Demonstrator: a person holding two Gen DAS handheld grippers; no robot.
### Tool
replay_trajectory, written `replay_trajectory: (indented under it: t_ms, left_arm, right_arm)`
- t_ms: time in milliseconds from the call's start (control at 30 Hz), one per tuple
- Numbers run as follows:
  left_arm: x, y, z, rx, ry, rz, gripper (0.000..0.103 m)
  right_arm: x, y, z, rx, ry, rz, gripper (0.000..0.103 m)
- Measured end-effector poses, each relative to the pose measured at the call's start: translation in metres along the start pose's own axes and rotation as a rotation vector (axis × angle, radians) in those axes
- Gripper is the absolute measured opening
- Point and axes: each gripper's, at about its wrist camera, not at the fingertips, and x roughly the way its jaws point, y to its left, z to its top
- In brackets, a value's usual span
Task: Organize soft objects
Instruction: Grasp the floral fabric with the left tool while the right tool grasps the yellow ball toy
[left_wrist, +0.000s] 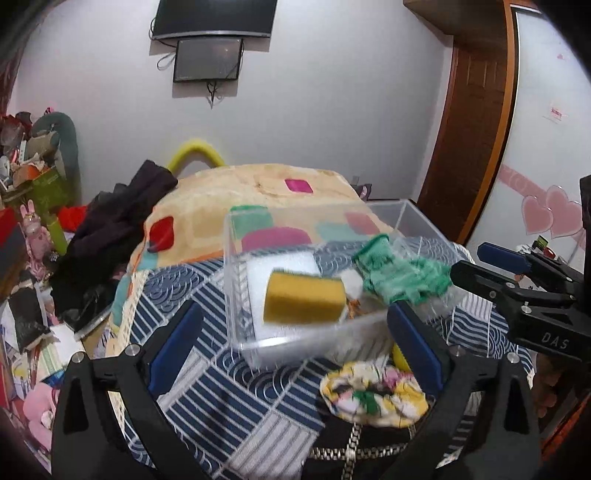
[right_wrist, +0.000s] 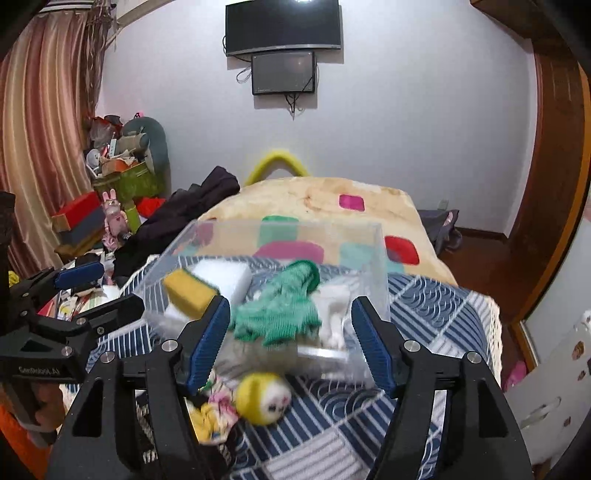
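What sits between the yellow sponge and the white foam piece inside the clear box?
The green knitted glove lies between the yellow sponge and white foam piece in the clear box, per the right wrist view.

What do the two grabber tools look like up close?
Both are black plastic with silver screws and blue ribbed pads. The left tool has "GenRobot.AI" lettering on its side; the right tool has white "DAS" lettering. No cables or sleeves show.

Home bedroom: bed, curtain, wall-mounted television.

sponge and glove lie in the box (on the bed); scrunchie before it.
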Motion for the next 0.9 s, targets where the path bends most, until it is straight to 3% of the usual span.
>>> replay_trajectory:
  t_ms: [300,400,533,633,733,800,900]
  left_arm:
    - [0.012,-0.008,-0.038,-0.01,0.069,0.009,0.1]
    - [0.018,-0.009,-0.044,-0.017,0.09,-0.015,0.084]
    - [0.027,-0.016,-0.051,-0.001,0.122,-0.053,0.079]
    - [0.037,-0.021,-0.056,0.007,0.154,-0.081,0.067]
    - [0.05,-0.023,-0.061,0.009,0.194,-0.093,0.048]
    - [0.056,-0.024,-0.064,0.002,0.216,-0.112,0.032]
    - [0.057,-0.024,-0.065,-0.011,0.22,-0.134,0.024]
  right_arm:
    - [0.017,0.001,-0.034,0.037,0.092,0.023,0.065]
    - [0.03,0.002,-0.041,0.05,0.13,0.032,0.065]
    - [0.044,0.005,-0.046,0.064,0.175,0.056,0.064]
    - [0.05,0.008,-0.051,0.059,0.2,0.058,0.056]
    - [0.053,0.009,-0.054,0.064,0.219,0.087,0.04]
    - [0.049,0.011,-0.055,0.059,0.21,0.082,0.039]
    - [0.043,0.012,-0.057,0.05,0.189,0.071,0.038]
